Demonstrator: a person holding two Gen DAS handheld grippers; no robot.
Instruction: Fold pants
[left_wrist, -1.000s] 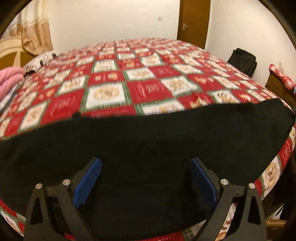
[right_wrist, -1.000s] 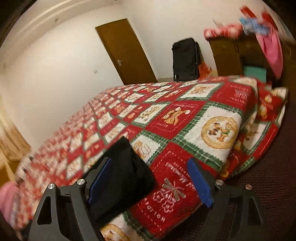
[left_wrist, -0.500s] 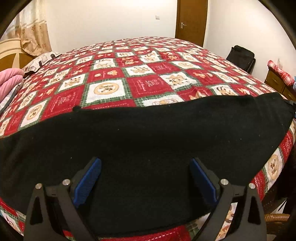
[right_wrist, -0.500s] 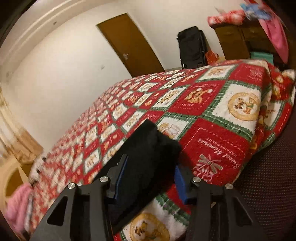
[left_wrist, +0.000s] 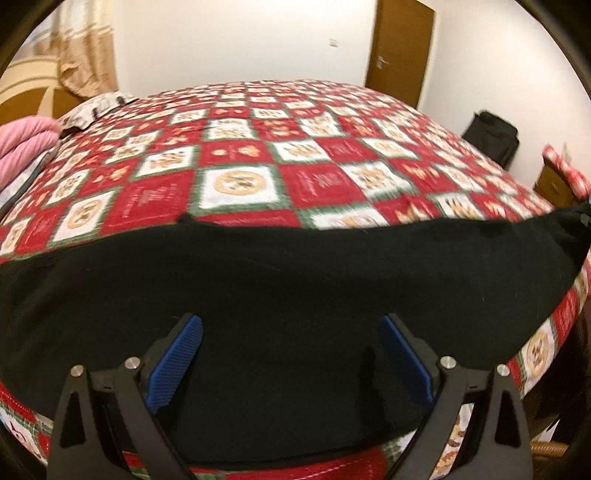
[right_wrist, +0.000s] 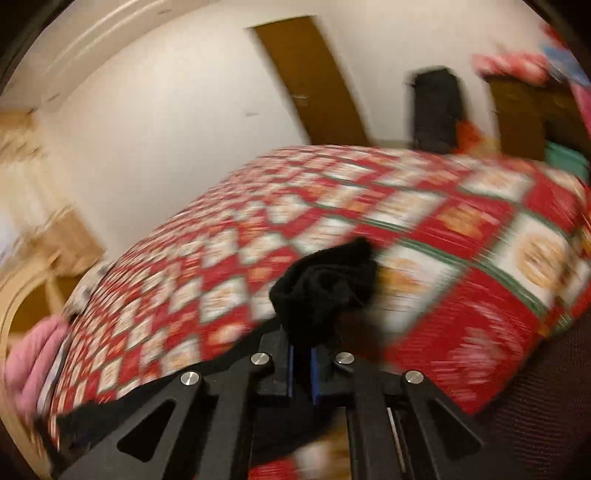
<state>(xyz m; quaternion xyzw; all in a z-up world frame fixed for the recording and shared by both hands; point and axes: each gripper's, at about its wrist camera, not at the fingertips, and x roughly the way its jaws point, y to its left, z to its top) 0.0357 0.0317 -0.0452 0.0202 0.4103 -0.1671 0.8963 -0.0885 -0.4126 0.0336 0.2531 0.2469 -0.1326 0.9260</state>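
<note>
Black pants (left_wrist: 295, 280) lie spread across the near edge of the bed, on a red, white and green patchwork quilt (left_wrist: 240, 184). My left gripper (left_wrist: 290, 321) hovers just over the cloth with its blue pads wide apart, gripping nothing. In the right wrist view, my right gripper (right_wrist: 303, 350) has its jaws closing, the blue pads nearly touching and pinching one end of the pants (right_wrist: 325, 288). That end stands bunched up above the fingertips, and the view is blurred by motion.
A pink blanket (left_wrist: 26, 140) lies at the bed's far left. Beyond the bed are a brown door (left_wrist: 399, 51), a black suitcase (left_wrist: 491, 136) and a wooden dresser (right_wrist: 524, 110) piled with clothes. The quilt's corner (right_wrist: 554, 258) drops toward dark floor.
The right gripper's jaws came together on the pants' end, which now stands bunched and lifted off the quilt. The left gripper stayed open over the cloth and shifted slightly.
</note>
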